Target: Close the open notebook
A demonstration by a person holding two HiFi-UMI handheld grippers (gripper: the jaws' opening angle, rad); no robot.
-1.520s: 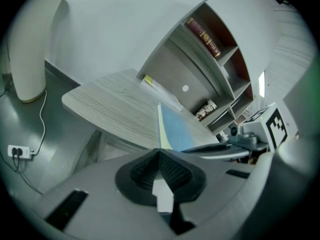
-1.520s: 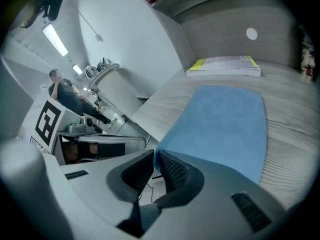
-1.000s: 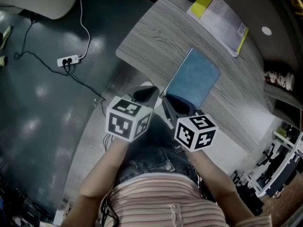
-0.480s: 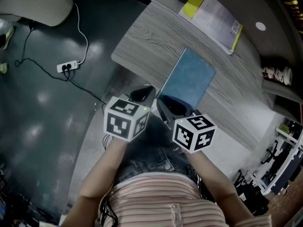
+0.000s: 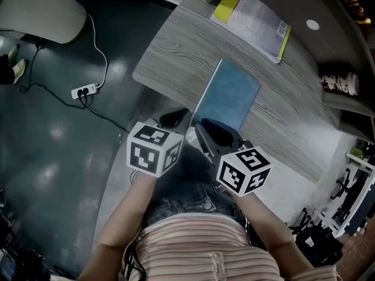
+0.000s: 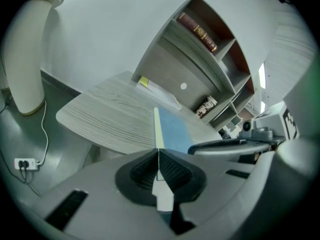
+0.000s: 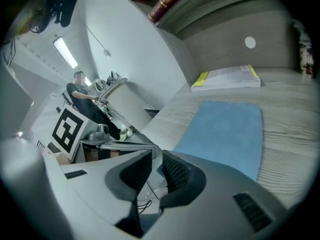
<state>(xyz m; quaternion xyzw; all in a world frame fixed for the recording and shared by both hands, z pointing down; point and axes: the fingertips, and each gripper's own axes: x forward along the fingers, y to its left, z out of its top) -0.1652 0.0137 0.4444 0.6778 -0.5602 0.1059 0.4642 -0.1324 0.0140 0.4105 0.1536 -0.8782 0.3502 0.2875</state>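
The blue notebook (image 5: 225, 98) lies closed and flat on the grey wooden table (image 5: 170, 45), near its front edge. Both grippers hover just off that edge, in front of the notebook's near end. My left gripper (image 5: 176, 117) is shut, its ribbed pads meeting with nothing seen between them (image 6: 158, 169); the notebook's pale page edge (image 6: 157, 129) lines up beyond them. My right gripper (image 5: 214, 134) sits beside it with a narrow gap between its pads (image 7: 156, 171); its jaws are closing on nothing. The blue cover (image 7: 225, 131) fills the table ahead of it.
A white book with a yellow spine (image 5: 252, 19) lies at the table's far side, under a shelf unit (image 6: 205, 39) holding books. On the dark floor to the left are a power strip (image 5: 84, 91) with cables and a pale chair (image 5: 41, 10). A person (image 7: 80, 89) sits far off.
My right gripper has lifted a little and its marker cube has tilted. The left gripper has stayed in place and the notebook has not moved on the table.
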